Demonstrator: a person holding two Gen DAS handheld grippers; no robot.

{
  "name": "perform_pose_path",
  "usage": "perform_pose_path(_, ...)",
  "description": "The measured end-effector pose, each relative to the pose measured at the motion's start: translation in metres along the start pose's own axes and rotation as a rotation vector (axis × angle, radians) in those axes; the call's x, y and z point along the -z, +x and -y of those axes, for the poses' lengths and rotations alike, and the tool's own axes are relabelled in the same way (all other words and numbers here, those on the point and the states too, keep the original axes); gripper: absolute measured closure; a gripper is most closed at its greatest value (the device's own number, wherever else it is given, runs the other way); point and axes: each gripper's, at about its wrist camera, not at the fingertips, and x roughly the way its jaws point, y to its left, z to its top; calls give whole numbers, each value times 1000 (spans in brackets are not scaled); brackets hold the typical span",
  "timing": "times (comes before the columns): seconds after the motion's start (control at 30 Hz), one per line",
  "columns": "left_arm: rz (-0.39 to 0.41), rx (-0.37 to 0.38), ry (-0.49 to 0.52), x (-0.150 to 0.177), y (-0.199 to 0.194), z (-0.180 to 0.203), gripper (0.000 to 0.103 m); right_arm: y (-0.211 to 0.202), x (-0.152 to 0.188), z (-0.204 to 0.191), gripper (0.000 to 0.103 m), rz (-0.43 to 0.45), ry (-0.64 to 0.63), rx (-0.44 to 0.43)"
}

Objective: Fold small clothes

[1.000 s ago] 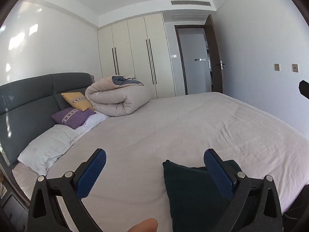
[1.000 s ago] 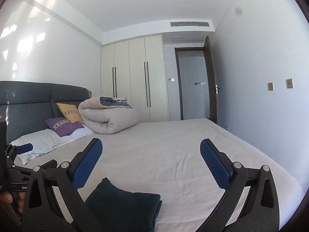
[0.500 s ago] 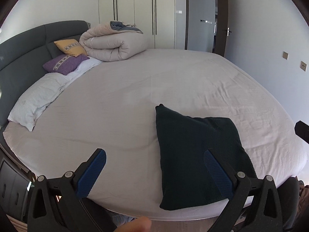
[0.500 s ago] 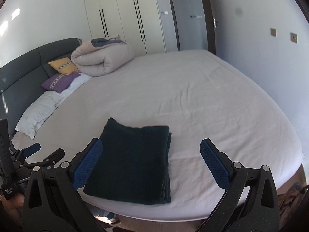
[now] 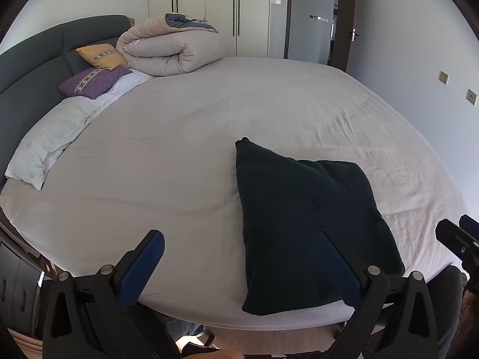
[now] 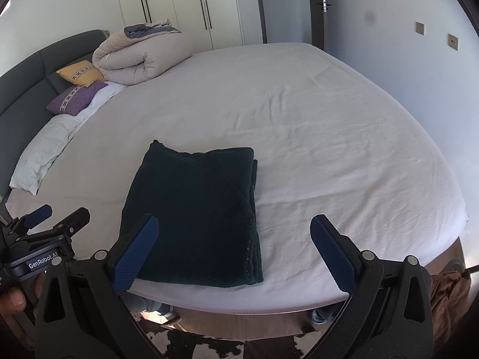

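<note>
The dark green garment (image 6: 194, 215) lies folded into a neat rectangle near the bed's front edge, its stacked layers showing along the right side. Both tools hang above the near edge, clear of the cloth: the left tool (image 5: 239, 266) is spread wide and empty, and the right tool (image 6: 233, 249) is likewise spread and holds nothing. The fold looks finished; any last touch should be a light press along the layered edge, so the stack is not dragged askew. The bed (image 6: 329, 125) wears a pale, lightly creased sheet, with a rolled duvet (image 6: 134, 56), yellow and purple cushions and a grey headboard beyond; wardrobes and a door close the room
</note>
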Motion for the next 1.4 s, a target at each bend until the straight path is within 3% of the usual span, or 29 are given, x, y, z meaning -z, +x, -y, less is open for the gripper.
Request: perform_pose_path(1.4,-51,0,3,7,19,0,0,34,13,-3,0,-82,49,-7)
